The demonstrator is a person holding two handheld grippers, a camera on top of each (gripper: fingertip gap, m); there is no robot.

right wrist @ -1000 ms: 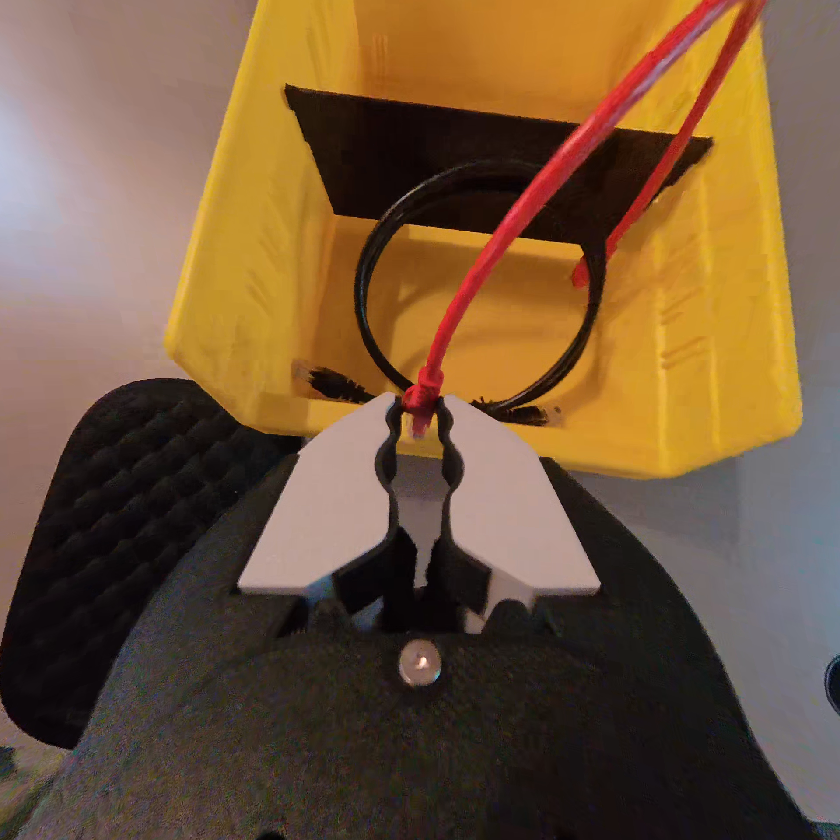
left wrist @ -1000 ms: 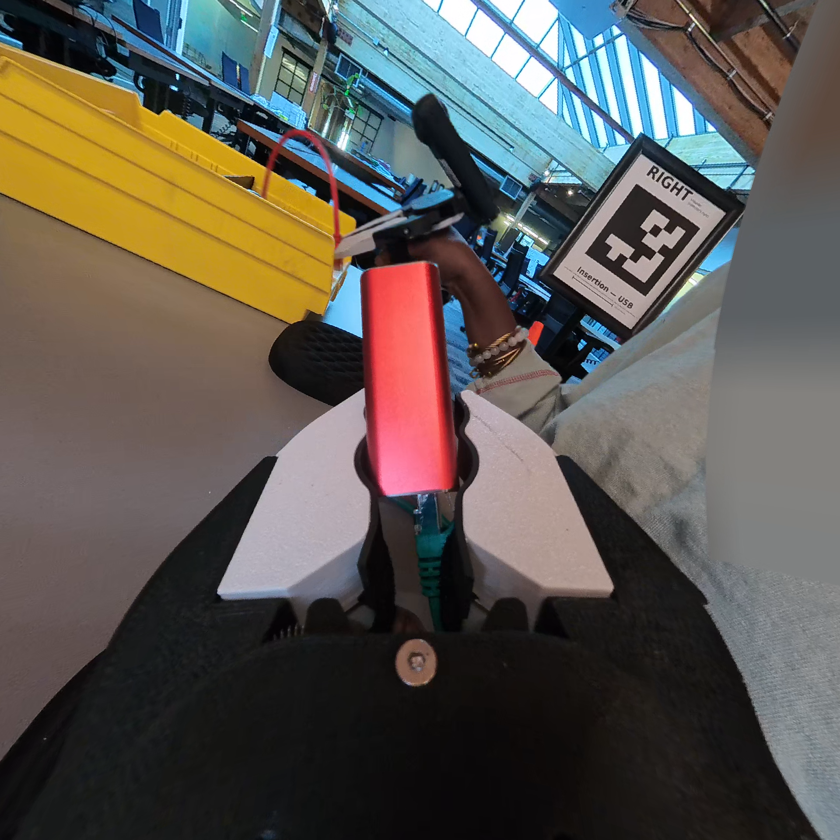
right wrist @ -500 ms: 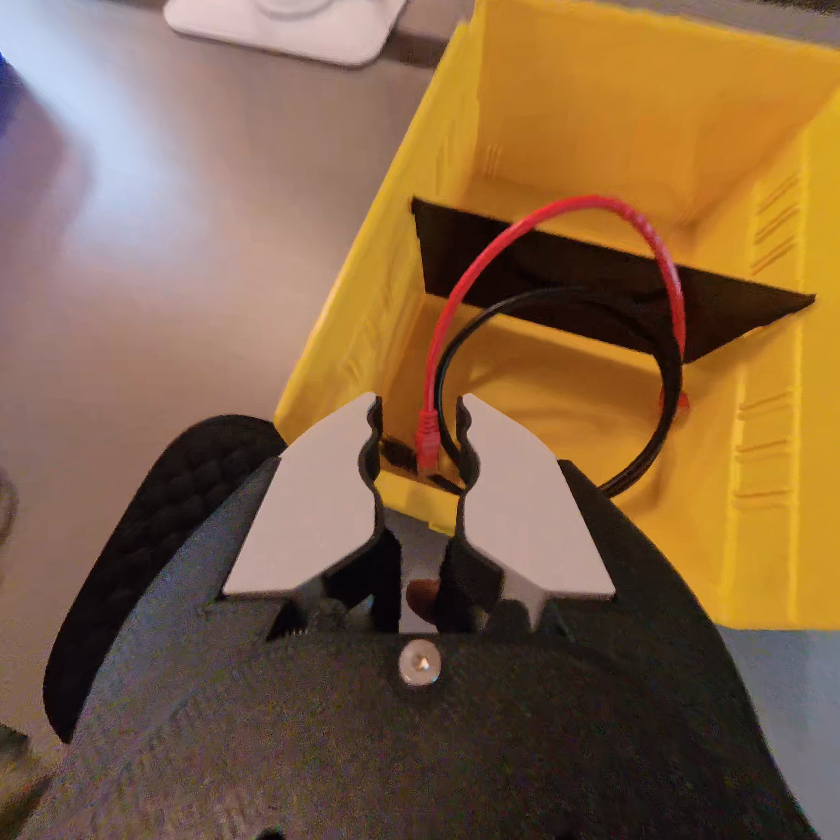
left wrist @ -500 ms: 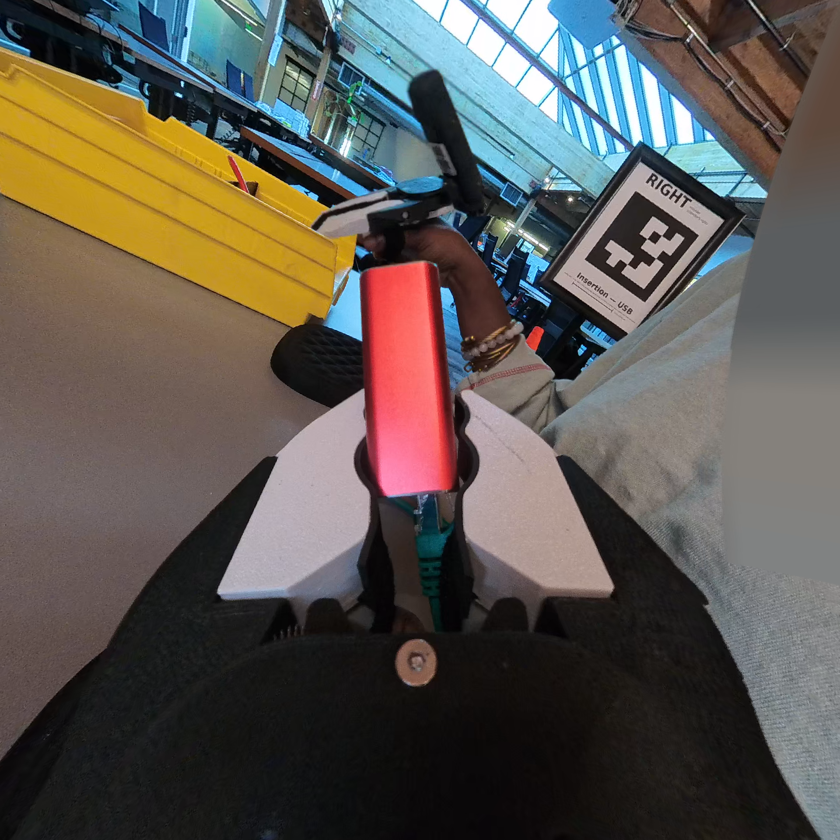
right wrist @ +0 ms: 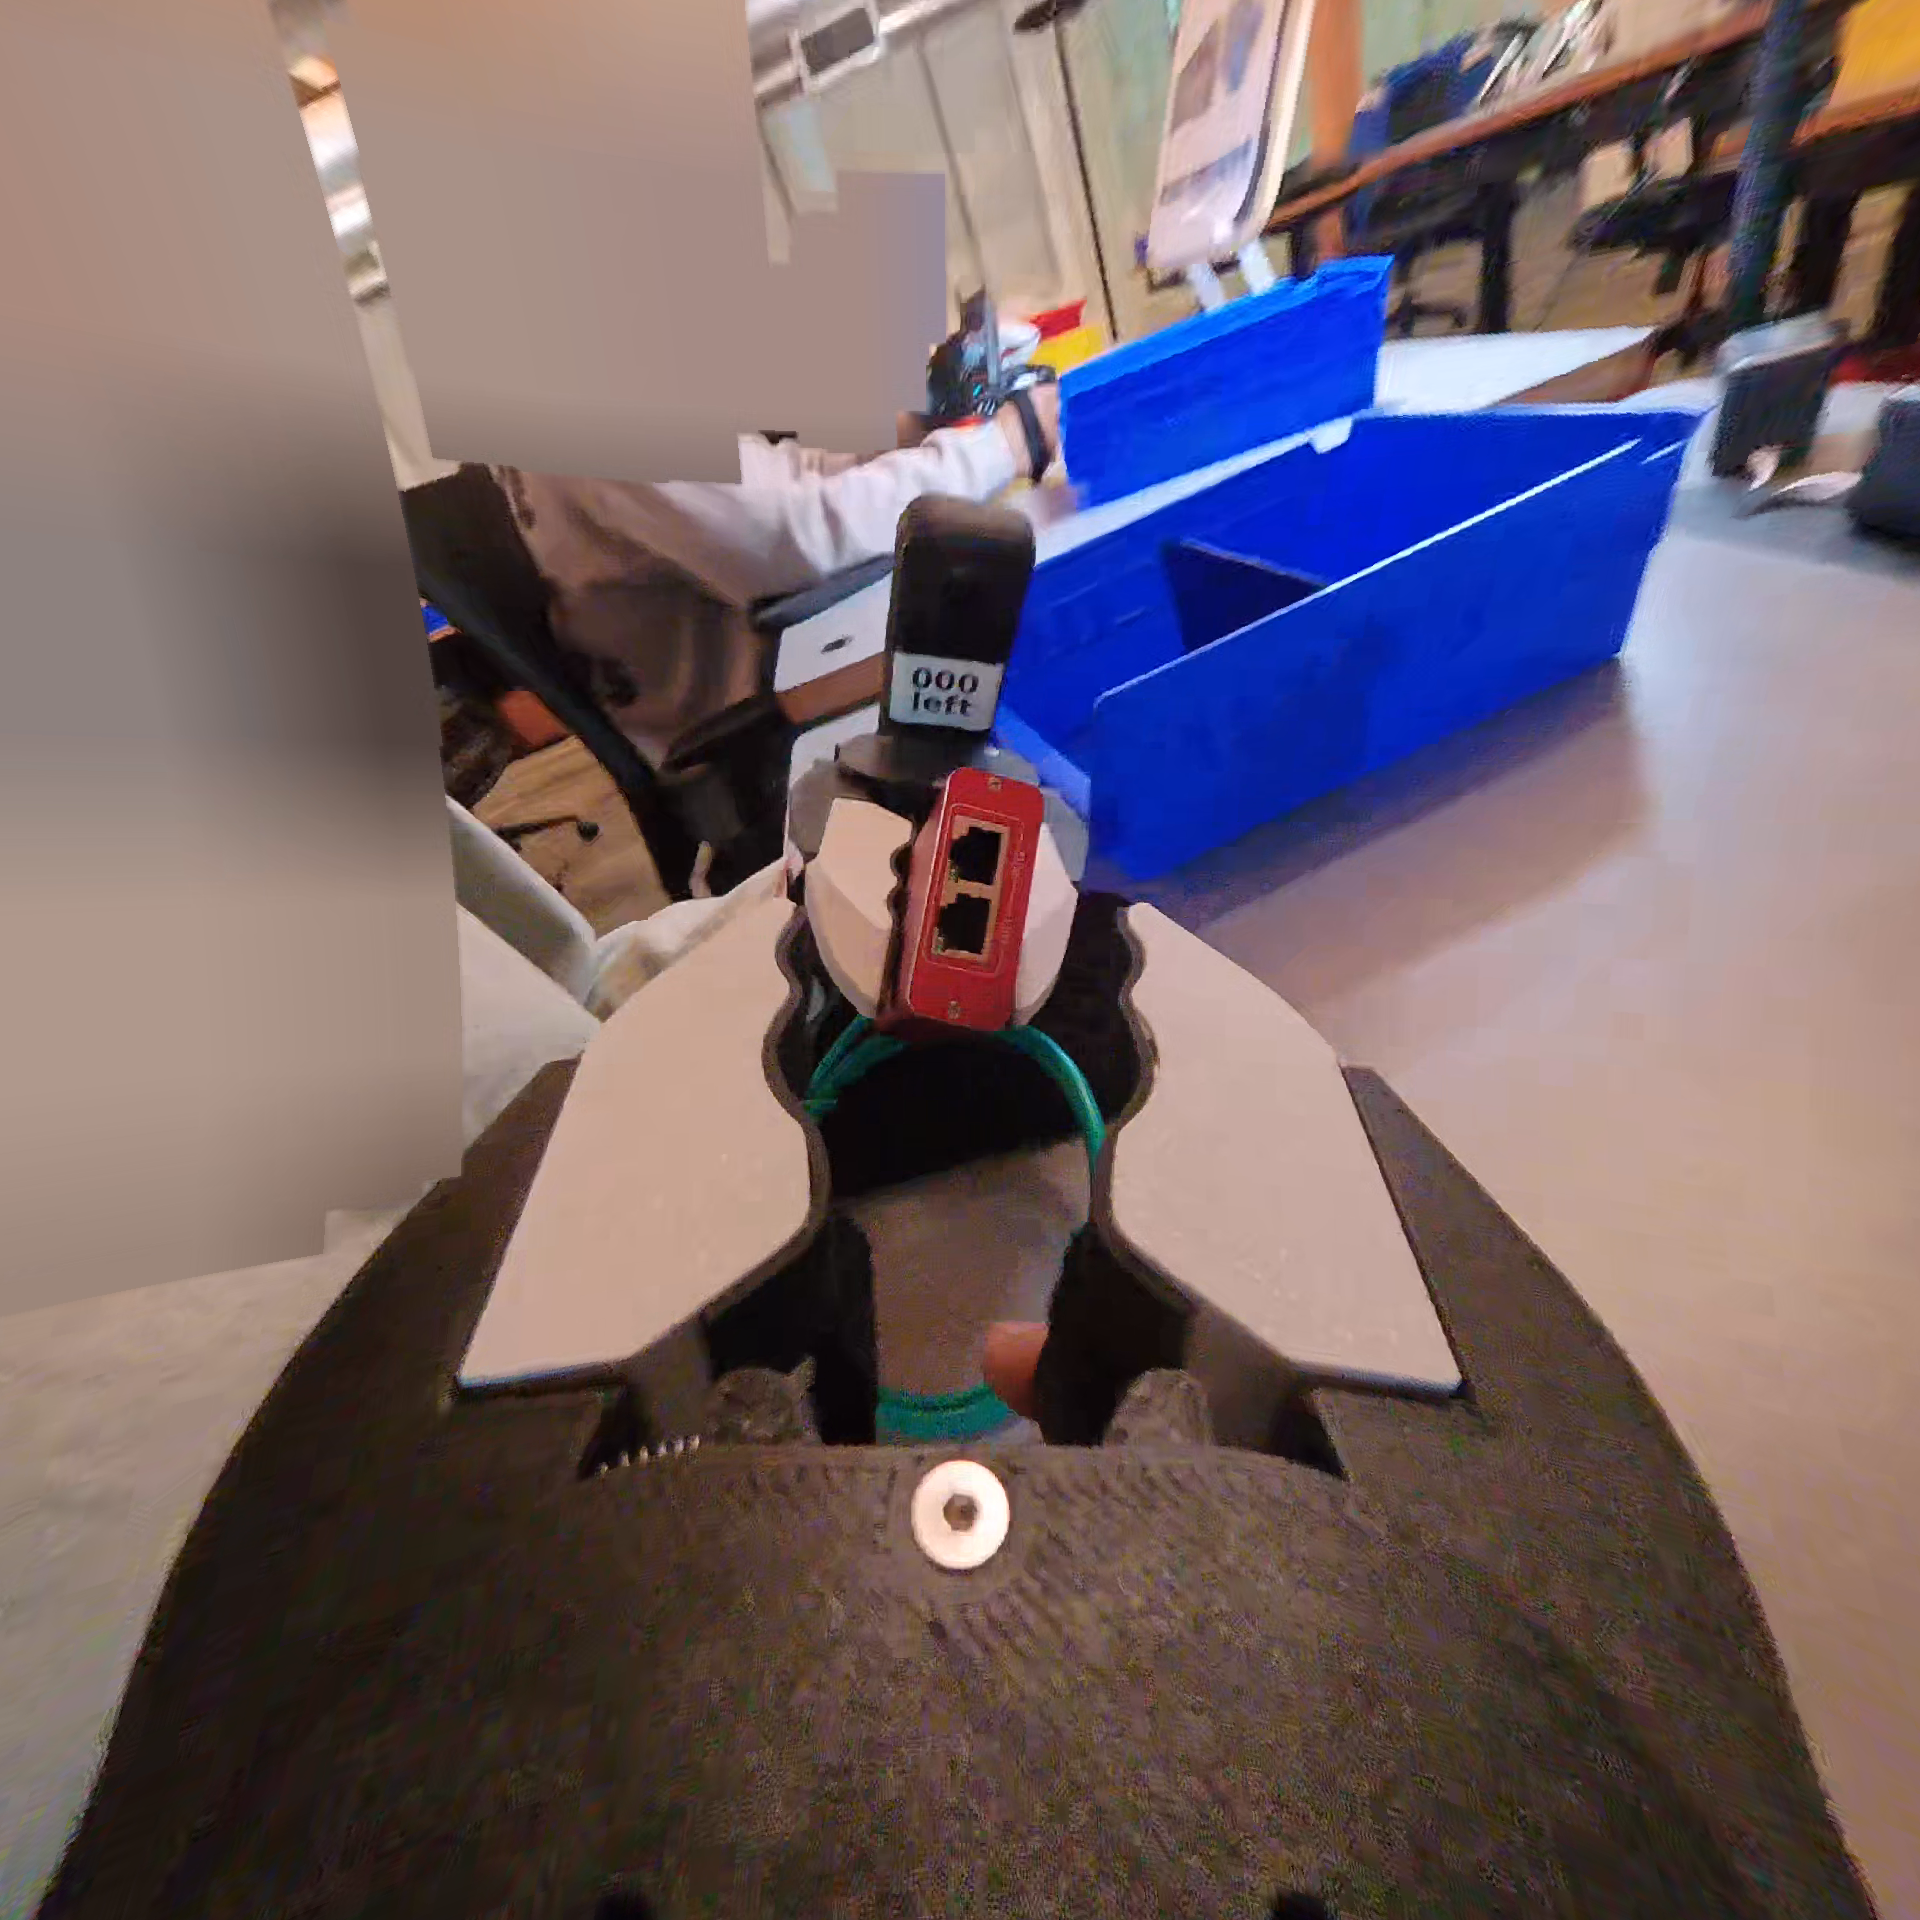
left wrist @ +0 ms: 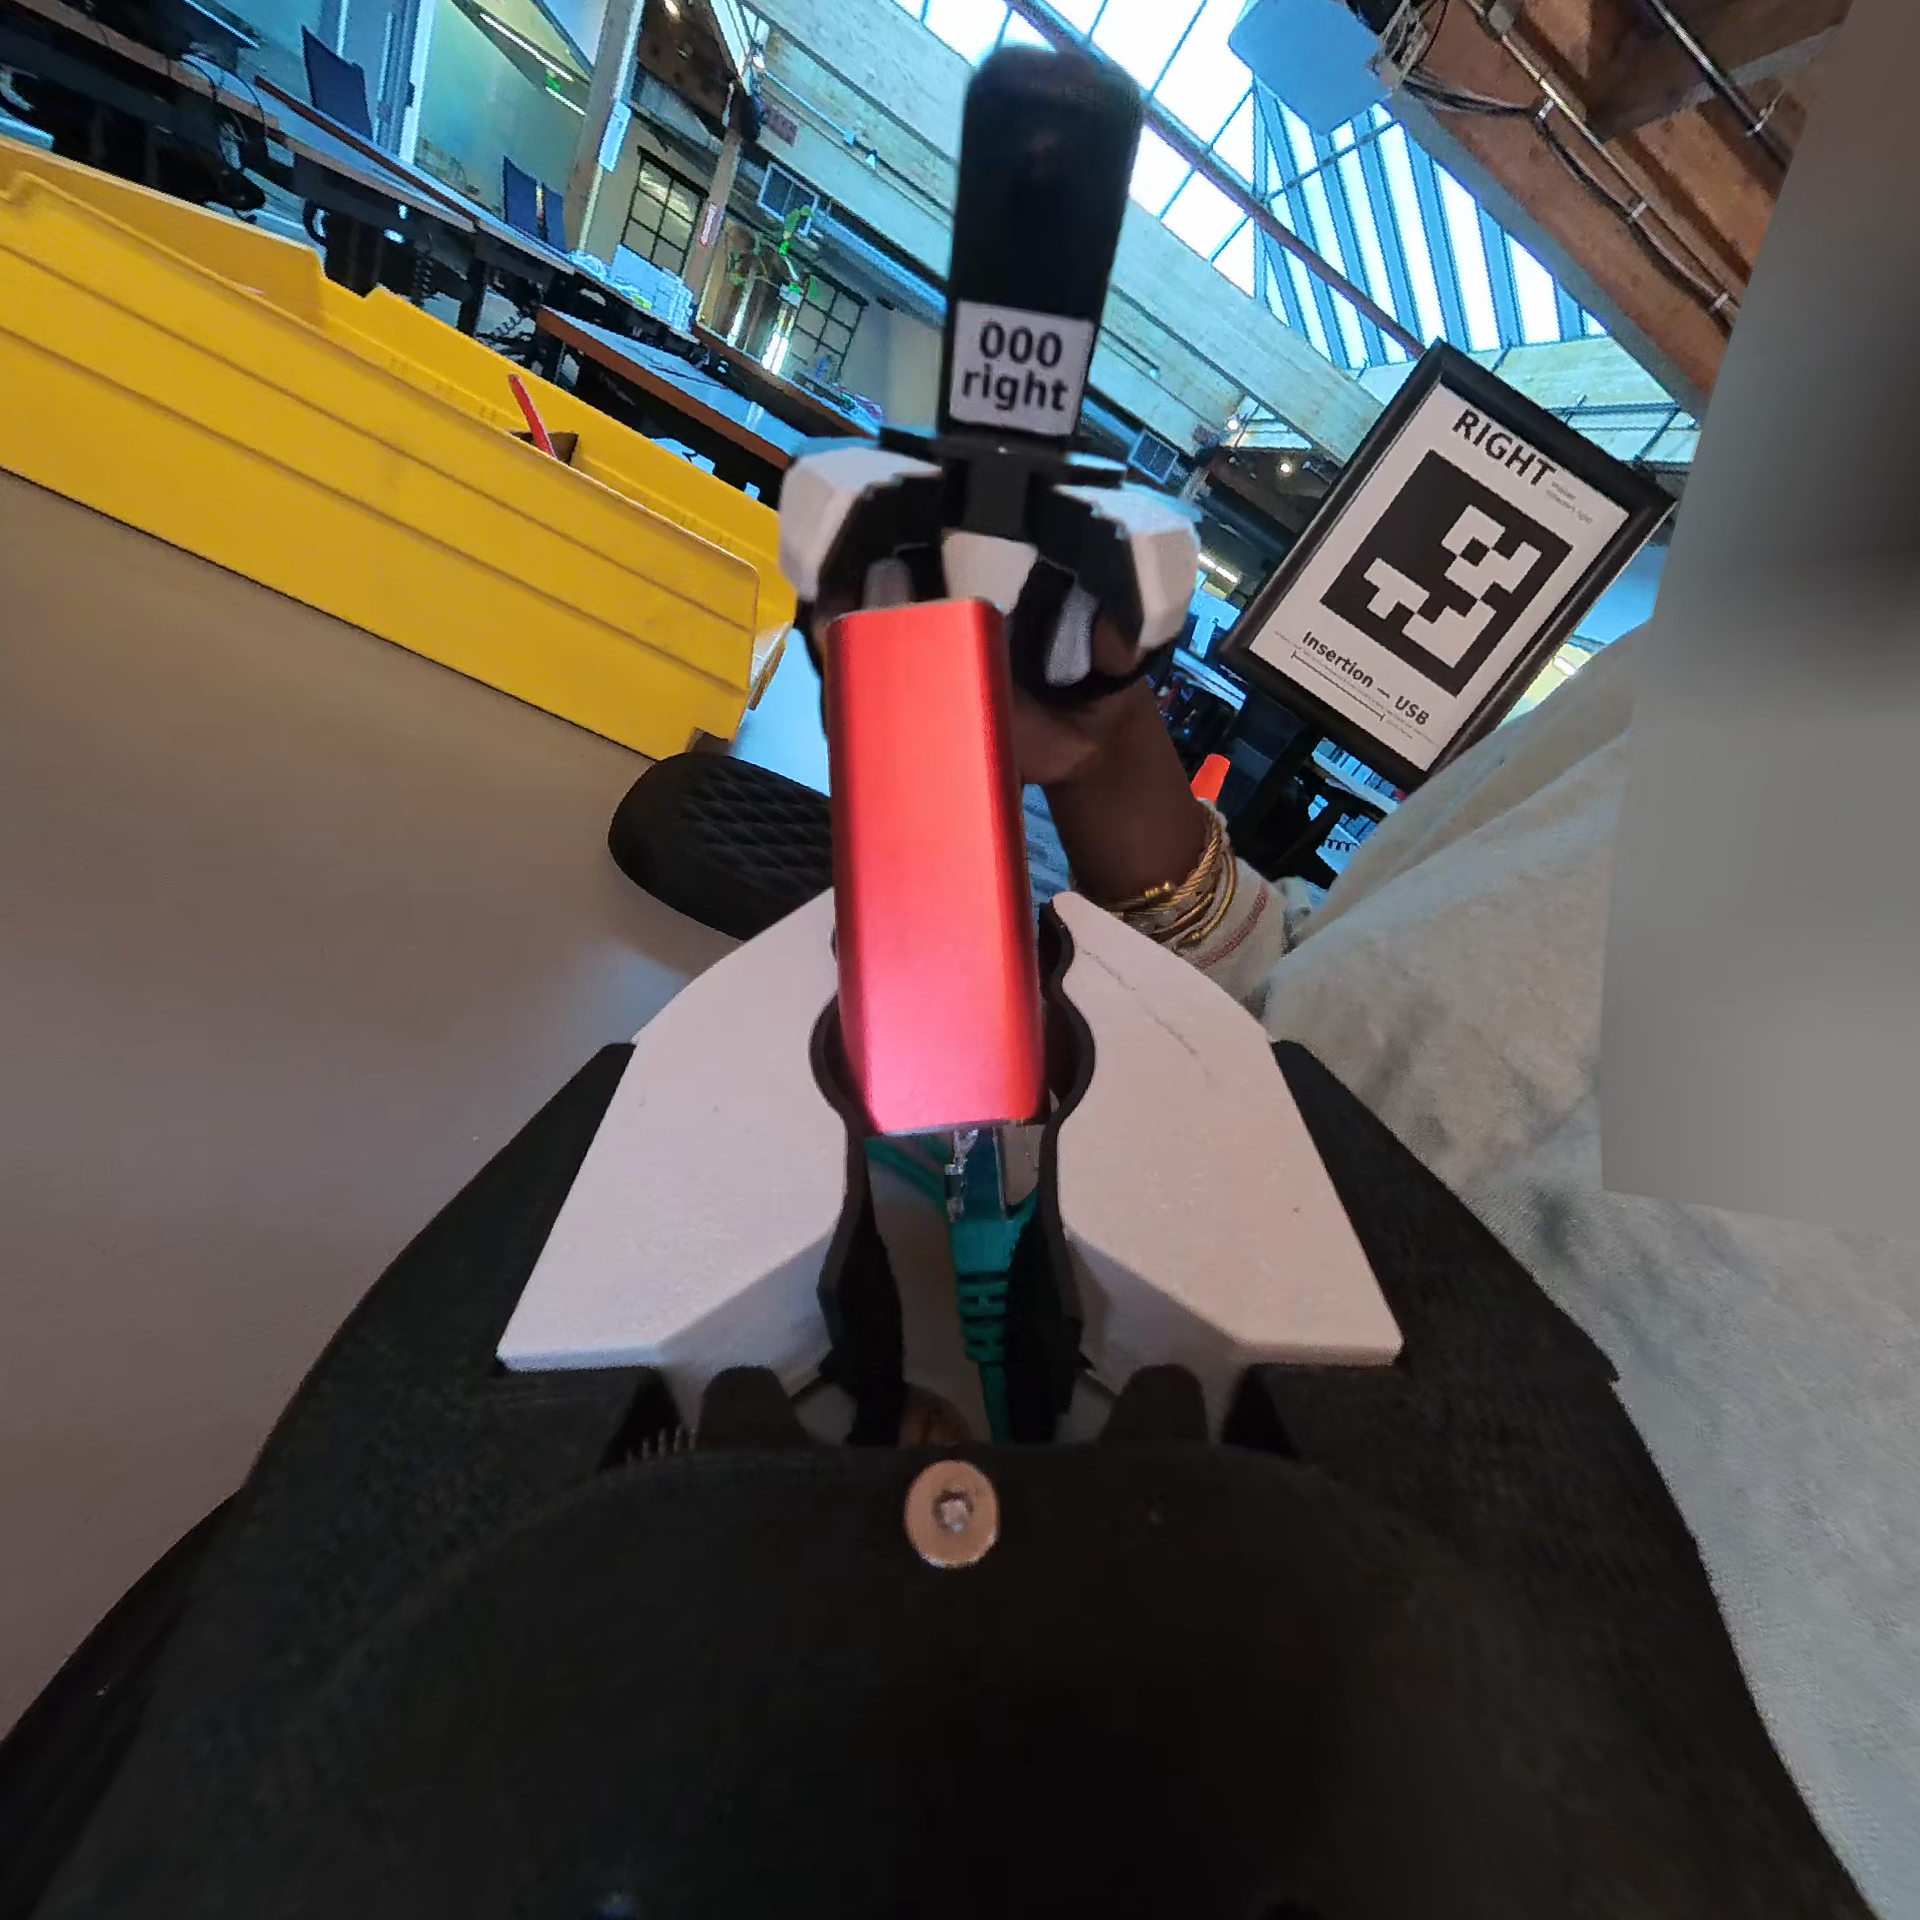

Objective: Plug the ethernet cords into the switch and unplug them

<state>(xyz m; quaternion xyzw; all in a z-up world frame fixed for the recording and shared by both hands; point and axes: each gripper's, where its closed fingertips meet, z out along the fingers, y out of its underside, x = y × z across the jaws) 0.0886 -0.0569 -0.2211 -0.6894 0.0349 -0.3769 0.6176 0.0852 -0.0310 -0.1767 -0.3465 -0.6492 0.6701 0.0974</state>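
My left gripper [left wrist: 935, 925] is shut on a red metal switch [left wrist: 920, 852] and holds it pointing away from the camera. A green ethernet cord [left wrist: 982, 1288] is plugged into the switch's near end, between the fingers. In the right wrist view the switch [right wrist: 966, 904] faces me with two empty ports, and the green cord [right wrist: 1075, 1091] loops under it. My right gripper [right wrist: 961, 920] is open and empty, just in front of that port face. It also shows in the left wrist view [left wrist: 987, 561], beyond the switch's far end. A red cord's end [left wrist: 530, 410] sticks up in the yellow bin [left wrist: 312, 447].
A black textured pad [left wrist: 727, 842] lies on the grey table by the yellow bin. A framed marker sign [left wrist: 1444, 561] stands at the right. Two blue bins [right wrist: 1351, 644] sit on the table behind the left gripper. A person's sleeve [left wrist: 1455, 1039] is at the right. Tip to tip, the grippers are about 5 cm apart.
My right gripper let go of the red cord over the yellow bin, opened wide, and swung round to face the switch. The left gripper kept still with the switch.
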